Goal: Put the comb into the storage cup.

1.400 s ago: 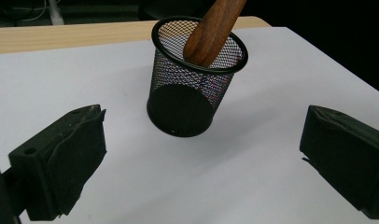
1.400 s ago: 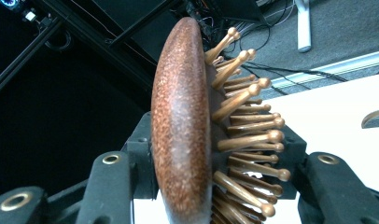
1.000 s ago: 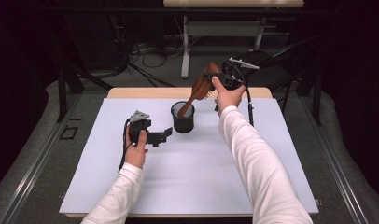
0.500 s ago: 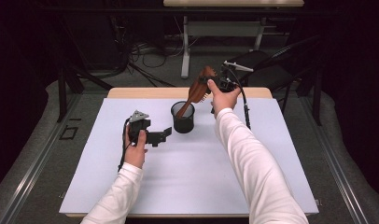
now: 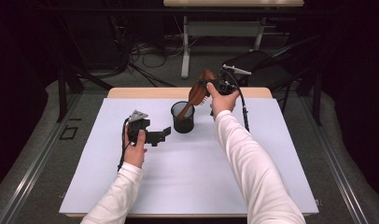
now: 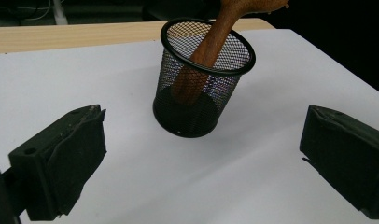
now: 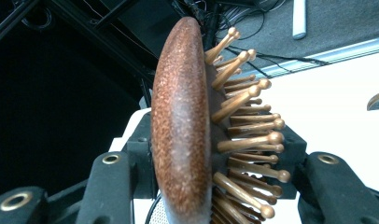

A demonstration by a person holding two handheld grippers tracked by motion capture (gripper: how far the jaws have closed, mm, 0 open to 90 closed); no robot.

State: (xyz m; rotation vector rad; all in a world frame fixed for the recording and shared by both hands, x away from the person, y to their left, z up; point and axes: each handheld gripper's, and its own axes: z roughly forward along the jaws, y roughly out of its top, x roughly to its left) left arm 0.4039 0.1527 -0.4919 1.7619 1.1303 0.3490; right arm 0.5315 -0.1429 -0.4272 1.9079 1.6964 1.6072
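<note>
Little has shifted since a second ago — the right gripper (image 5: 211, 87) stays clenched on the wooden hairbrush (image 5: 197, 93), handle already inside the mesh cup (image 5: 183, 119) at twelve o'clock. Left gripper (image 5: 165, 134) idles, jaws spread. Remaining — release the brush.

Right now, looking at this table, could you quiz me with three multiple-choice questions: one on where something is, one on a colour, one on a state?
1. Where is the handle of the wooden hairbrush?
A. inside the mesh cup
B. flat on the white table
C. on the floor

2. What colour is the mesh cup?
A. white
B. black
C. red

3. How do the left gripper jaws stand?
A. shut on the cup
B. shut on the brush
C. open, holding nothing

Answers: 1 A, the handle slants down through the cup's rim. 2 B, the wire mesh is black. 3 C, the jaws stand wide apart with bare table between them.
</note>
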